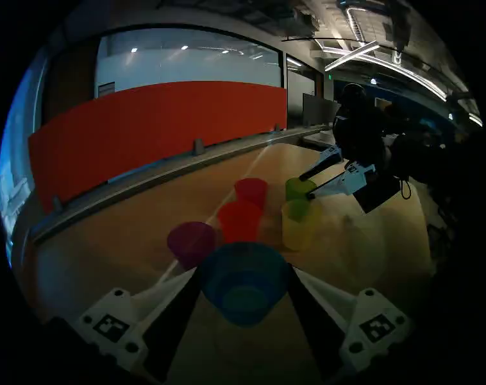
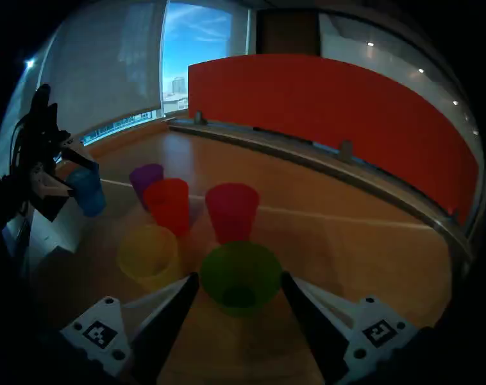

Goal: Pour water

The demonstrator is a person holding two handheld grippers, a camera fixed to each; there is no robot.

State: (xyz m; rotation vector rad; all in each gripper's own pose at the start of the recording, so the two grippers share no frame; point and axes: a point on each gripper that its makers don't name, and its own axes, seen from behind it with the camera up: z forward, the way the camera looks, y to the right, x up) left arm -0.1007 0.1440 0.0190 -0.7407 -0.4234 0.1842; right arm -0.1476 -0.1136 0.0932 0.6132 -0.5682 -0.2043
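Left hand-held gripper [image 1: 243,273] tight around the blue cup [image 1: 245,292]

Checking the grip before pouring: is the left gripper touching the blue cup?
Touching. The left gripper view shows the blue cup wedged between both fingers of the left gripper, no gap either side.

Each view sits low and close over the table [image 1: 102,256], facing the other across the shared cups [image 1: 240,221] mid-frame.
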